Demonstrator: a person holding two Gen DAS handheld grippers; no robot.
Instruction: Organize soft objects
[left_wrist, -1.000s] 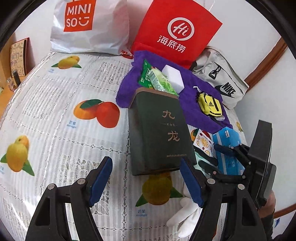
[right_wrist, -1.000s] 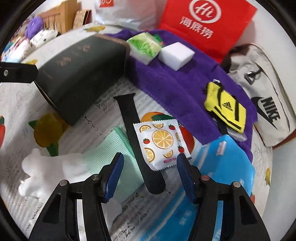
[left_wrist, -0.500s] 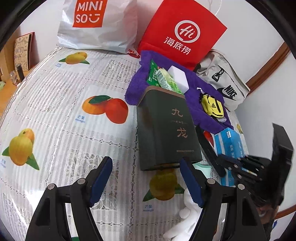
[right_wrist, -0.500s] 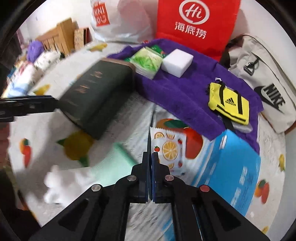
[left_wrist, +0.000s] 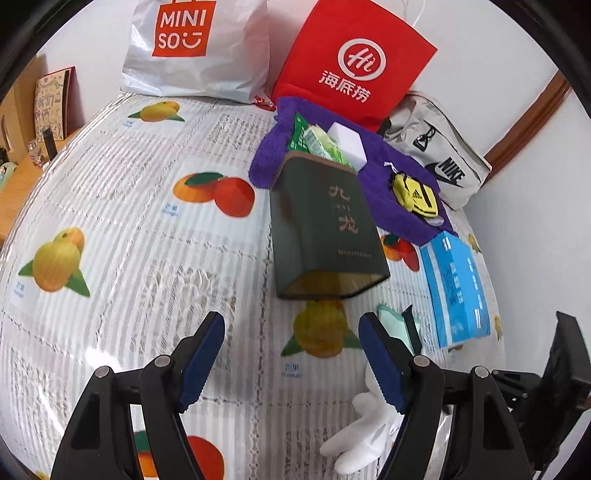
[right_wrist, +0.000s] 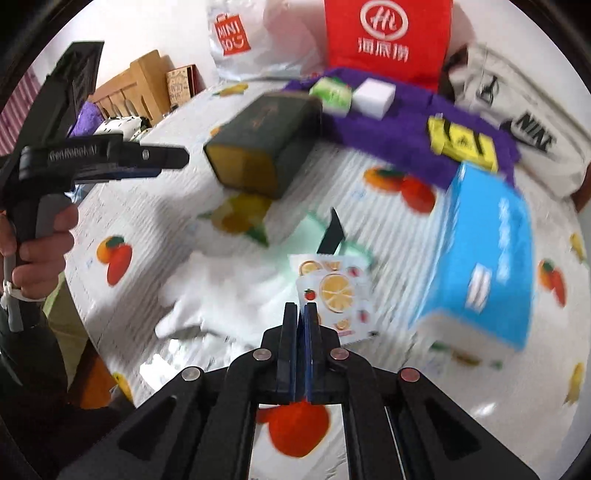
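Since 1 second ago, our right gripper (right_wrist: 300, 317) has gone from spread to pressed together, pinching the fruit-print sachet (right_wrist: 334, 291) by its near edge and holding it above the tablecloth (left_wrist: 129, 221). Our left gripper (left_wrist: 291, 354) hovers low with its blue pads (left_wrist: 201, 356) spread wide and nothing between them, aimed at the dark green tin (left_wrist: 325, 225) lying on its side, open end toward us.

Right wrist view only: a hand (right_wrist: 38, 251) gripping the left tool's handle, and the sachet itself, which the left view does not show.

Both views: white glove (left_wrist: 364, 424), mint cloth (left_wrist: 393, 325) and black strap (left_wrist: 412, 326) at the near right, blue tissue pack (left_wrist: 456, 288) beside them. Farther back, purple towel (left_wrist: 388, 199) carrying 1 white sponge (left_wrist: 347, 138), 1 green packet (left_wrist: 317, 142) and 1 yellow pouch (left_wrist: 415, 197).
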